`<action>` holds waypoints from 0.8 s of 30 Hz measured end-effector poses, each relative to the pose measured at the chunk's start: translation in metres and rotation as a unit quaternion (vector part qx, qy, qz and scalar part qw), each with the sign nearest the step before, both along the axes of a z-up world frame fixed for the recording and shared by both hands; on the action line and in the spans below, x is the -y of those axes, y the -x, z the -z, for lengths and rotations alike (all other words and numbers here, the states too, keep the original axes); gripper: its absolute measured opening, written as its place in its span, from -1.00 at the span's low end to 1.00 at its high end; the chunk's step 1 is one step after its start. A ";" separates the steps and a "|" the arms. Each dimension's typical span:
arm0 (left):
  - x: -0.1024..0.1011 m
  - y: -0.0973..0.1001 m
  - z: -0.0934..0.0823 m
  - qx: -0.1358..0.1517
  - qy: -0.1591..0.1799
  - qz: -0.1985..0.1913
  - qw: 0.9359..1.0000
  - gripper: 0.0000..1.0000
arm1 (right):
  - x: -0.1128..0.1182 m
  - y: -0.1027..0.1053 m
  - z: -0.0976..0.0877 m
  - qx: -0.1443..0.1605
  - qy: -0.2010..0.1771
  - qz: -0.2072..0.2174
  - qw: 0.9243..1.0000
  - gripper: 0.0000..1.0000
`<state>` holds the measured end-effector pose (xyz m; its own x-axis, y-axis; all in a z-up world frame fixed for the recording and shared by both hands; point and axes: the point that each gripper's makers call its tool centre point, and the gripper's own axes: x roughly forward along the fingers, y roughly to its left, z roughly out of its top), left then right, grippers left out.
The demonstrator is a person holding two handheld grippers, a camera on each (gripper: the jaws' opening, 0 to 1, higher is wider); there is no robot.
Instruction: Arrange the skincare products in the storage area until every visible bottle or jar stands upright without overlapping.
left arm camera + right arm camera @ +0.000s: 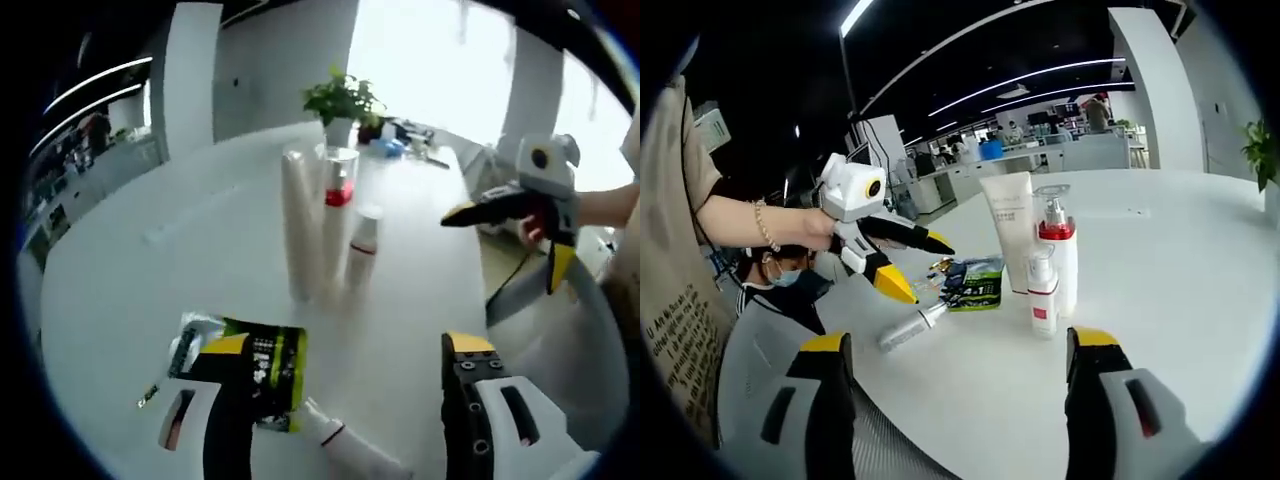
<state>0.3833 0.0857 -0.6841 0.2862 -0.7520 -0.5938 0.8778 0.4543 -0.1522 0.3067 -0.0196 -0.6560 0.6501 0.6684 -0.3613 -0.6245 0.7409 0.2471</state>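
Note:
A tall white tube (pixel 300 220), a clear pump bottle with a red collar (pixel 338 200) and a small white bottle with a red band (pixel 362 245) stand upright close together on the white table (pixel 150 260). A small silvery bottle (pixel 350 452) lies on its side near me, beside a green and black sachet (pixel 265 375). My left gripper (pixel 346 345) is open above the lying bottle. My right gripper (pixel 505 250) hangs open off the table's right edge. In the right gripper view the tube (pixel 1008 230), pump bottle (pixel 1060 255), small bottle (pixel 1043 290), sachet (pixel 975 283) and lying bottle (pixel 910 328) sit beyond my open right gripper (pixel 960 345), with the left gripper (pixel 922 268) open over them.
A potted plant (pixel 345 100) and some small items (pixel 400 140) stand at the table's far end. The table edge (pixel 870 400) curves close to my right gripper. A person's arm and sleeve (pixel 700 230) are on the left. Office desks (pixel 1040 155) stand behind.

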 end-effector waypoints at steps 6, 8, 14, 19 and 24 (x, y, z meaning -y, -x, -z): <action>-0.017 0.014 -0.003 -0.011 0.018 -0.044 0.999 0.60 | -0.003 0.003 -0.001 0.001 0.001 -0.001 1.000 0.82; -0.022 0.018 -0.004 -0.012 0.018 -0.052 0.998 0.62 | -0.004 0.005 -0.001 0.001 0.002 -0.004 1.000 0.84; -0.039 0.034 -0.007 -0.016 0.027 -0.088 0.996 0.65 | -0.004 0.009 -0.003 0.002 0.001 -0.003 1.000 0.88; -0.051 0.048 -0.005 -0.018 0.029 -0.109 0.993 0.70 | -0.003 0.012 -0.003 0.001 0.000 -0.001 1.000 0.89; -0.062 0.057 -0.008 -0.021 0.040 -0.143 0.989 0.76 | -0.005 0.015 -0.002 -0.001 -0.006 -0.001 1.000 0.90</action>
